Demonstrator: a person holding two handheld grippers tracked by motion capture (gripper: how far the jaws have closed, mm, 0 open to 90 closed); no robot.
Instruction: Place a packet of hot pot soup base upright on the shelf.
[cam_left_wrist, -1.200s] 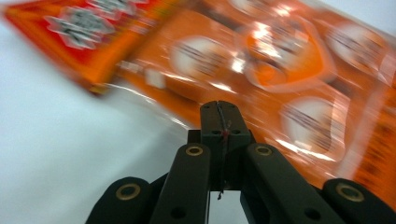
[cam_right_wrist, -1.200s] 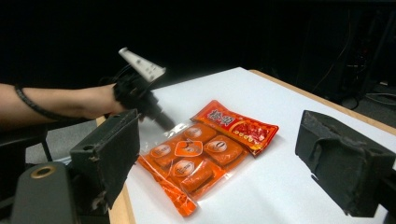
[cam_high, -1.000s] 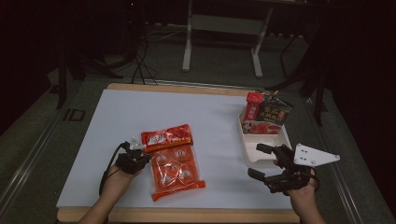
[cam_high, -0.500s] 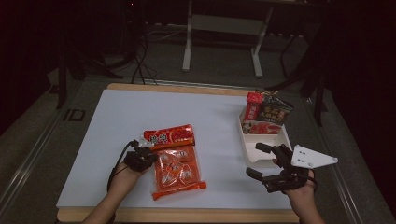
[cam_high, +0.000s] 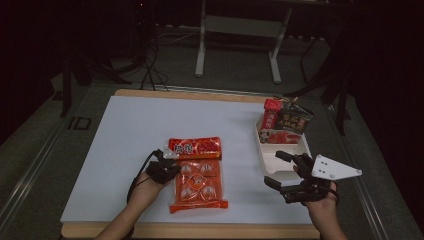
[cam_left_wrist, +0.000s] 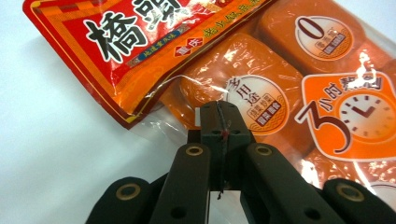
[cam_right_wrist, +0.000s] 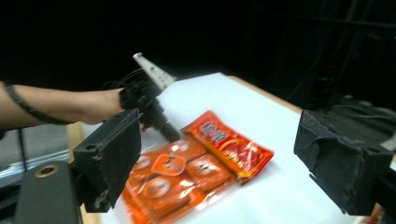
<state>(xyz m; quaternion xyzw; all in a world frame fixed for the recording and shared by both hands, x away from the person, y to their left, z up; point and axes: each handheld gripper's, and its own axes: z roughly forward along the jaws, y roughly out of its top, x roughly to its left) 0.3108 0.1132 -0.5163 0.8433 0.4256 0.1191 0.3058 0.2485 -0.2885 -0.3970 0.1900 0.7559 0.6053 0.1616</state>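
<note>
The left tongs (cam_high: 167, 167), clenched with nothing between them, have slid across to the glossy orange packet (cam_high: 198, 186) of rounded sachets, their tips now at its crinkly clear edge, likely to nudge it. It lies flat on the white desk (cam_high: 120, 135), under the red packet (cam_high: 195, 147). The right tongs (cam_high: 286, 171) hang released beside the white tray (cam_high: 274, 161) of snacks.

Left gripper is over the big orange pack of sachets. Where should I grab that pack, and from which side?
Take the orange pack by its flat clear edge strip on the left side, coming in low from the left, where the left gripper already is. The pack lies flat and its middle bulges with sachets, too wide to pinch. The red pouch overlaps its far end, so avoid that end.
</note>
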